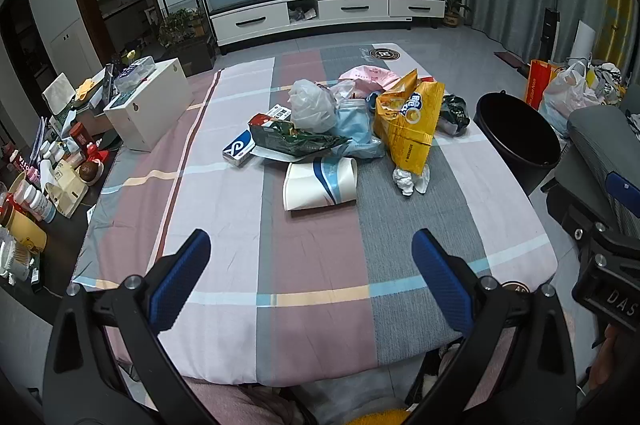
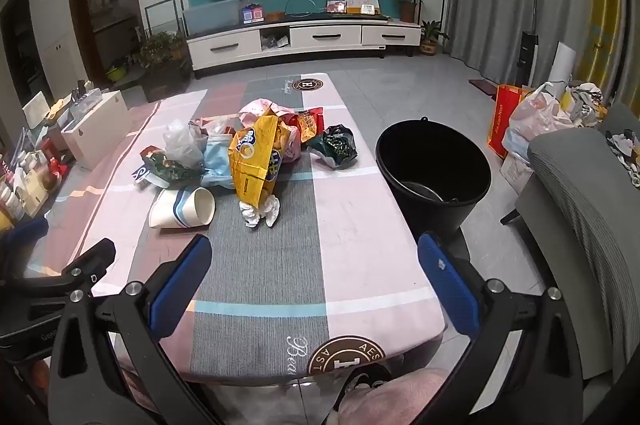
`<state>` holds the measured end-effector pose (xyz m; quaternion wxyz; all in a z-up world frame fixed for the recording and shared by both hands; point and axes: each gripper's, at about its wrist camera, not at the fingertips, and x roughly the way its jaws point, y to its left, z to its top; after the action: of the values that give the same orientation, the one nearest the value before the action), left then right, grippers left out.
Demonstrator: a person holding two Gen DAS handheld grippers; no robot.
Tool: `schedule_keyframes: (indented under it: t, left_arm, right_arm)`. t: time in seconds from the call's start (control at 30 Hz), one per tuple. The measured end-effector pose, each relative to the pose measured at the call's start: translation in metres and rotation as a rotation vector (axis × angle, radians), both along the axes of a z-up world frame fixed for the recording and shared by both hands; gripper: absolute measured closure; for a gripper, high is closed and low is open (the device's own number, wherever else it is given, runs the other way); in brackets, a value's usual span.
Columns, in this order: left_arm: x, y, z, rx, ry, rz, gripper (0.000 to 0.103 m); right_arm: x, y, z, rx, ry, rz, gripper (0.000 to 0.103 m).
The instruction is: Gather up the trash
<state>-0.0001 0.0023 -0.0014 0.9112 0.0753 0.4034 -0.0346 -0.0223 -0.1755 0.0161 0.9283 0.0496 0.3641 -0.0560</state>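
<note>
A heap of trash lies mid-table: a yellow snack bag (image 1: pixel 408 123) (image 2: pixel 256 157), a tipped paper cup (image 1: pixel 320 185) (image 2: pixel 184 207), a crumpled white tissue (image 1: pixel 410 179) (image 2: pixel 260 211), a clear plastic bag (image 1: pixel 312 105) (image 2: pixel 182 143), a green wrapper (image 1: pixel 296 141) and a dark crumpled bag (image 2: pixel 336 145). A black bucket (image 1: pixel 518 141) (image 2: pixel 434 169) stands on the floor by the table's right edge. My left gripper (image 1: pixel 312 257) hangs open over the near part of the cloth. My right gripper (image 2: pixel 314 261) is open too, nearer the bucket. Nothing is between either pair of fingers.
The checked tablecloth (image 1: pixel 224 233) (image 2: pixel 360 257) covers the table. A white box (image 1: pixel 150 105) and several jars and bottles (image 1: pixel 32 201) crowd the left side. A grey chair (image 2: pixel 592 217) stands at the right, with shopping bags (image 2: pixel 532 121) behind it.
</note>
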Motion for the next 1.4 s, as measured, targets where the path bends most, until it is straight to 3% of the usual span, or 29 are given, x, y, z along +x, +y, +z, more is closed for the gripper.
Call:
schedule_keyframes:
  t: [1.4]
  left_arm:
    - [0.001,-0.006,0.007,0.004,-0.001,-0.005,0.003]
  right_arm:
    - [-0.001,0.0,-0.003,0.002,0.004,-0.011,0.002]
